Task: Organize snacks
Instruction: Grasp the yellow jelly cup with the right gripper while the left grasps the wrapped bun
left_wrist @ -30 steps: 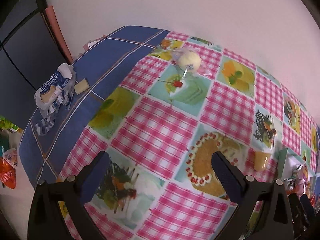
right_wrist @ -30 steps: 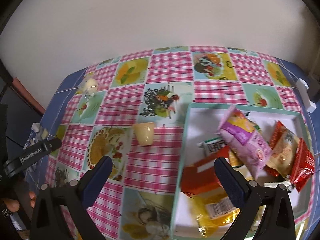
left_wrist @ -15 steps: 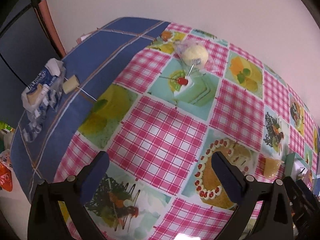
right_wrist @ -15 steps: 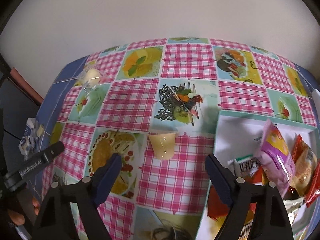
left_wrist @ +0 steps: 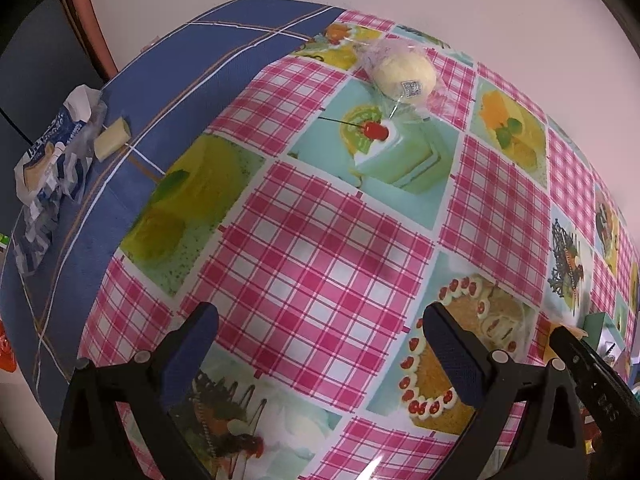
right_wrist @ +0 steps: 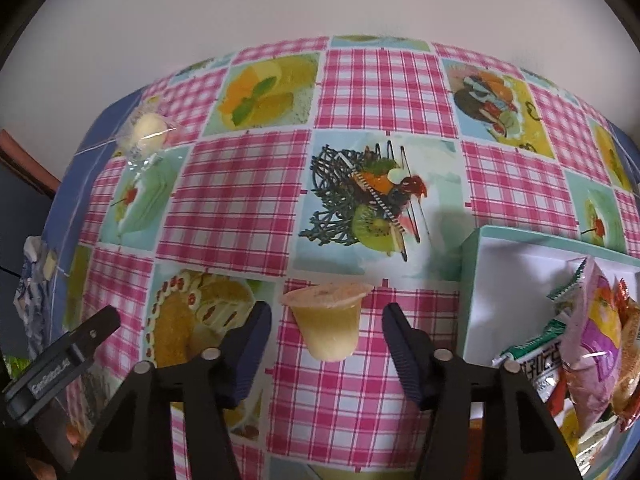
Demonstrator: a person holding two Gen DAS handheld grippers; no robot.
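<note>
Jaws of the right gripper [right_wrist: 326, 344] are closing around the jelly cup [right_wrist: 326, 322] lying on the worktop [right_wrist: 240, 184], not yet pressed. Grasping is underway; next, transfer into the box [right_wrist: 520, 256] is needed.

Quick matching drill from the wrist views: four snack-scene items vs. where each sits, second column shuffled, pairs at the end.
Items:
1. jelly cup
2. wrapped round bun
3. purple snack bag
4. blue-and-white wrapper

Places:
A. inside the box
B. on the blue cloth at the table's left edge
C. between the closing right gripper fingers, untouched
D. far-left corner of the checked cloth

Pairs: 1-C, 2-D, 3-A, 4-B
</note>
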